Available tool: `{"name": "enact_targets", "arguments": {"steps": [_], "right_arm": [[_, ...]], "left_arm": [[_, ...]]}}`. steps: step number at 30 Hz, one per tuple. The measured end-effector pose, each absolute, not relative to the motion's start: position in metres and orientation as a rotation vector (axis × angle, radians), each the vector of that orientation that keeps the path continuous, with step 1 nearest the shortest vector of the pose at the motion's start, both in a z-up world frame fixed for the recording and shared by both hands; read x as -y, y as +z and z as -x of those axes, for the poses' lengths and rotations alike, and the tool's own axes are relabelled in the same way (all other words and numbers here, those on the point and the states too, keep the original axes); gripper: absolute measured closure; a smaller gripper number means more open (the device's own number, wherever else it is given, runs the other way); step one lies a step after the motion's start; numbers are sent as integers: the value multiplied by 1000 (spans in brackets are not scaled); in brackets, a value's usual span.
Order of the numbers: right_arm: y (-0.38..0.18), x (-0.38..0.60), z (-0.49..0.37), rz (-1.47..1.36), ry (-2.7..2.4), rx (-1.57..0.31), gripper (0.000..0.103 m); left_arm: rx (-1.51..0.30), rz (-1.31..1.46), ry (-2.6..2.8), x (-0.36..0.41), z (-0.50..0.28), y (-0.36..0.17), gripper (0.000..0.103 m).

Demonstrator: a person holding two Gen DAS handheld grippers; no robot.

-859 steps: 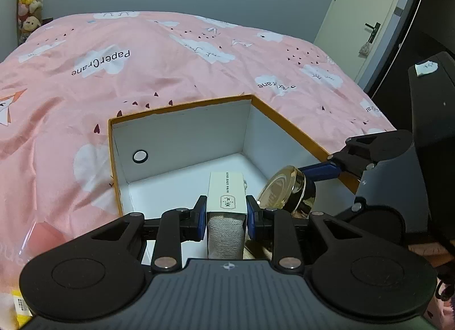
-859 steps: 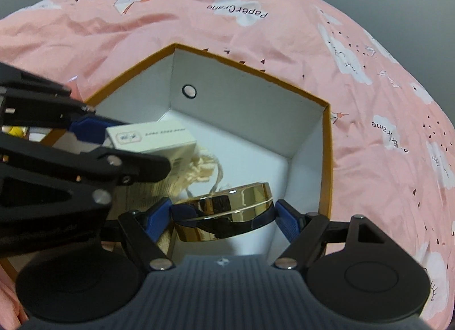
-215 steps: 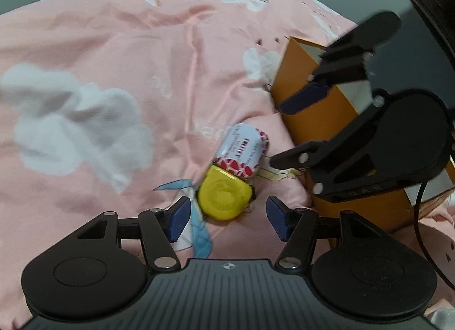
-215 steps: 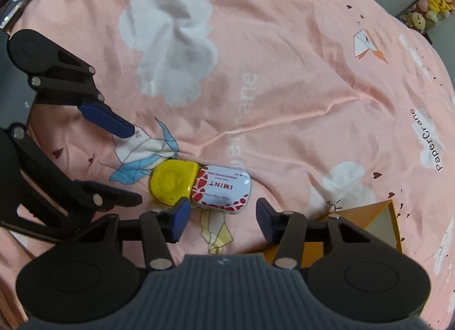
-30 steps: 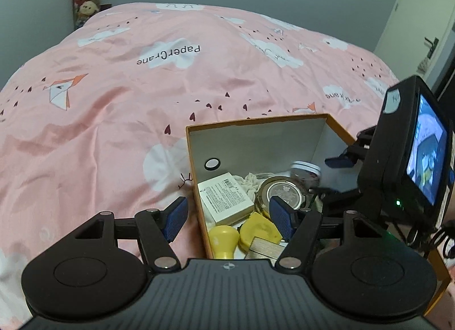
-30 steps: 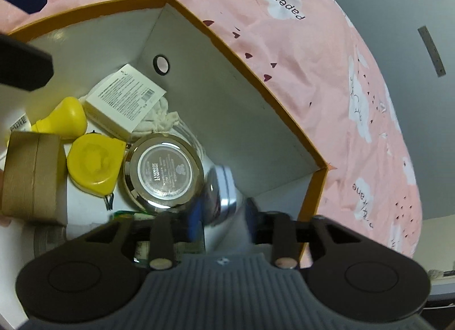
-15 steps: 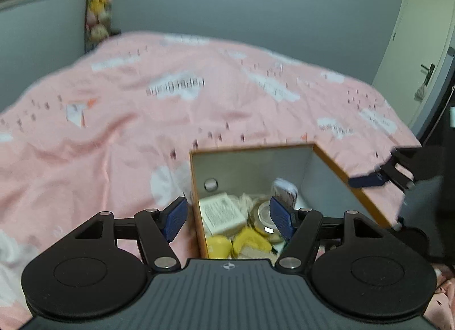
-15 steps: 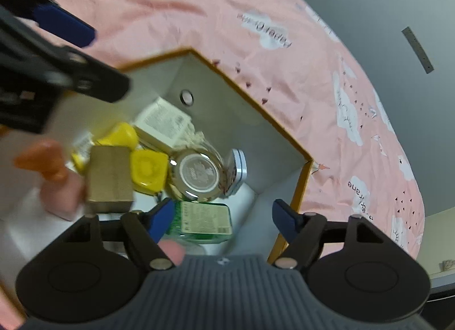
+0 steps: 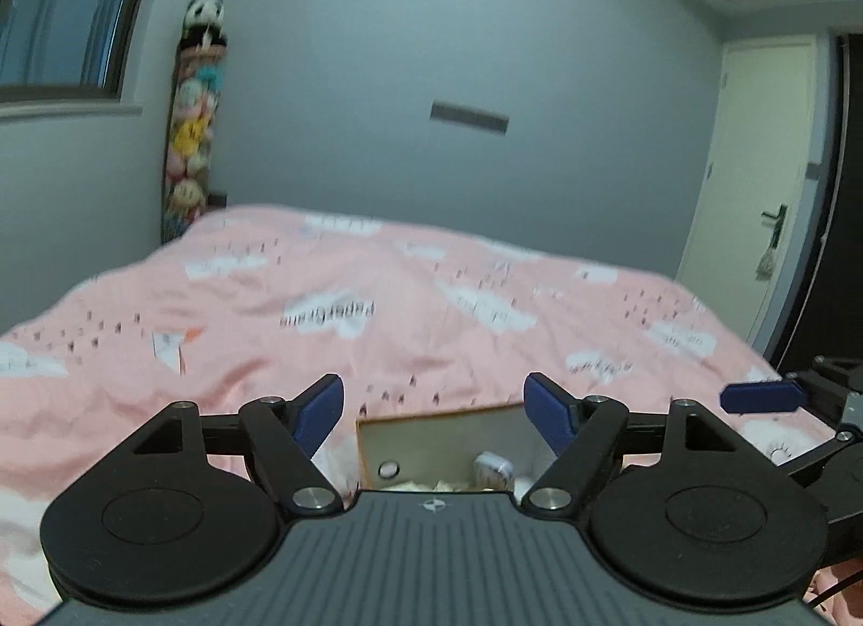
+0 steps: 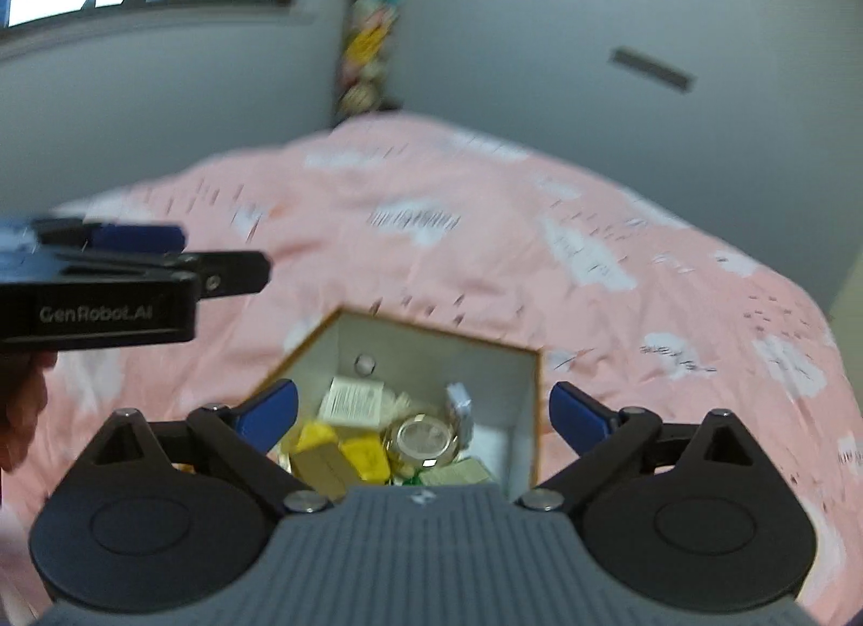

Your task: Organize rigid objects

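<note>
1. On the side of your left gripper [image 10: 135, 270], seen from the right wrist view, white lettering reads "GenRobot.AI".
2. On the pink bedspread [image 9: 431, 313], in the left wrist view, a white cloud patch carries the words "PaperCrane", printed upside down and slightly blurred.
3. The white carton [image 10: 353, 395] inside the orange box [image 10: 531, 410] has a printed label, but its text is too small and blurred for you to read.

We saw a bed [image 9: 431, 313] under a pink cloud-print cover. On it sat an open orange-rimmed box [image 10: 488, 378] holding small items.
</note>
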State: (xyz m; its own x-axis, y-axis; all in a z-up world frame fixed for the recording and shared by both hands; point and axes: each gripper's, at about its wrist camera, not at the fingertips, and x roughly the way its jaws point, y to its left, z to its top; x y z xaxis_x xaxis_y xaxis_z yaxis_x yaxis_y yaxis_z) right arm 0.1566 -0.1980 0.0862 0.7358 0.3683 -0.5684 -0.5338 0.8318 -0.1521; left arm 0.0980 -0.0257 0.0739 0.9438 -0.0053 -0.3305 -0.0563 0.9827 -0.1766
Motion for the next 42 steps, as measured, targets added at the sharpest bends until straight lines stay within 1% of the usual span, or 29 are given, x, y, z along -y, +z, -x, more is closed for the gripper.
{"name": "enact_targets", "arguments": {"steps": [1, 4, 6, 10, 16, 21, 22, 23, 25, 29, 37, 42], "right_arm": [[89, 202, -150, 290, 490, -533, 3], [94, 213, -128, 226, 445, -497, 3], [92, 215, -112, 204, 414, -479, 3], [81, 212, -85, 193, 348, -469, 3], [59, 199, -57, 168, 268, -452, 3], [42, 190, -42, 208, 246, -413, 3], [40, 189, -40, 219, 247, -409, 3], [38, 188, -39, 227, 248, -409, 3], [34, 188, -40, 232, 250, -425, 3], [22, 194, -47, 185, 234, -518, 3], [10, 198, -55, 157, 233, -581, 3], [7, 195, -54, 171, 240, -583, 3]], "left_arm": [[-310, 172, 21, 27, -92, 76, 14], [-261, 90, 33, 33, -75, 77, 10], [-271, 76, 28, 34, -66, 75, 10], [-347, 85, -15, 29, -50, 61, 10], [-321, 129, 57, 22, -27, 46, 10], [-349, 146, 108, 16, -21, 38, 9], [-354, 139, 120, 16, -19, 36, 5], [-370, 133, 122, 17, -18, 32, 3], [-438, 115, 119, 19, -21, 24, 3], [-572, 57, 119, 27, -32, 13, 3], [-632, 23, 107, 35, -34, 4, 3], [-645, 27, 109, 35, -36, 2, 3]]}}
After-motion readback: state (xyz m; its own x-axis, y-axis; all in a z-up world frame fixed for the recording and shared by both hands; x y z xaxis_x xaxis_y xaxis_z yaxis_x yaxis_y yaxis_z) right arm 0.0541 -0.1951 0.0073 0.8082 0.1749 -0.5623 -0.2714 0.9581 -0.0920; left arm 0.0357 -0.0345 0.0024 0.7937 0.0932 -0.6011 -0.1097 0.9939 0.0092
